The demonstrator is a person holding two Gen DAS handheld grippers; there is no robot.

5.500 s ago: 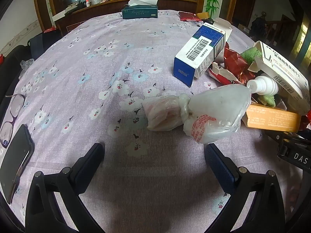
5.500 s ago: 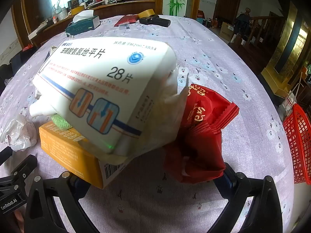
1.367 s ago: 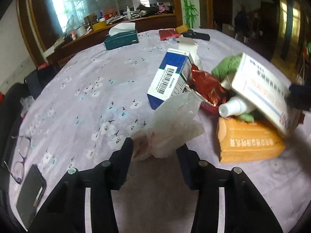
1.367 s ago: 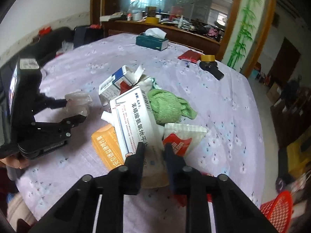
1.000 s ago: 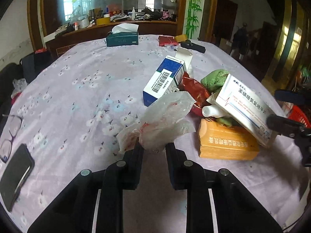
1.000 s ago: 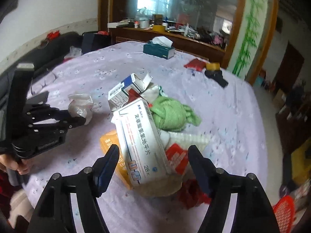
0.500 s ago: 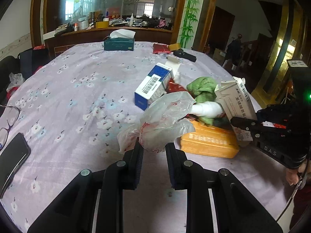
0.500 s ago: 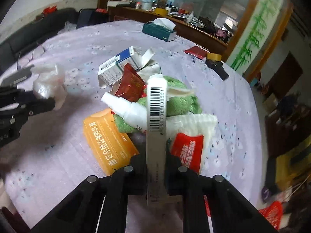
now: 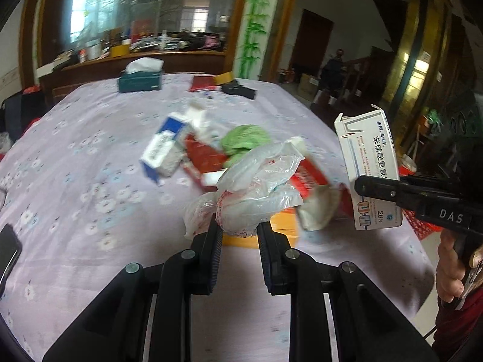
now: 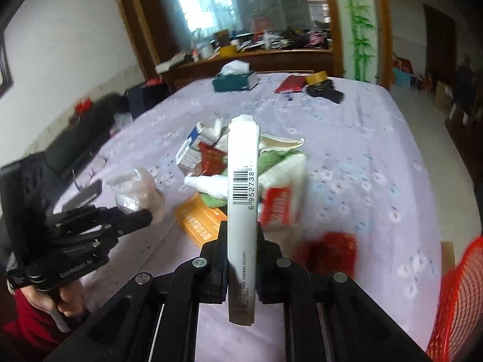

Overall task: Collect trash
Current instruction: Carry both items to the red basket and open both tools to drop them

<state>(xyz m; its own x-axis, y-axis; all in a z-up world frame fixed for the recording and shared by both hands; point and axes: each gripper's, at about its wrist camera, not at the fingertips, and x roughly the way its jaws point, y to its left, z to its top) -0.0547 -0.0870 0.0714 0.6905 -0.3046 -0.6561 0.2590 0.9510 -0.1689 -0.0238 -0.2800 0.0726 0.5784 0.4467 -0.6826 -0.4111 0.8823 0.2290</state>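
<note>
left gripper (image 9: 238, 229): lower centre of the left wrist view, jaws clamped on a crumpled clear plastic bag (image 9: 256, 187), lifted off the table.
right gripper (image 10: 241, 238): lower centre of the right wrist view, jaws have just closed, pinching a white medicine box (image 10: 243, 199) edge-on, barcode facing up; same box at right edge of the left view.
trash pile: mid-frame on lilac floral tablecloth (image 9: 84, 157); orange box (image 10: 199, 220), white bottle (image 10: 208, 184), green cloth (image 9: 244, 138), red wrapper (image 9: 202, 157), blue-white carton (image 9: 164, 150), touching one another.
red basket (image 10: 455, 298): lower right, beyond table edge.
far end: teal tissue box (image 9: 140, 80), red packet (image 9: 203, 83), dark object (image 9: 238, 90).
phone (image 9: 7, 252): left edge.
</note>
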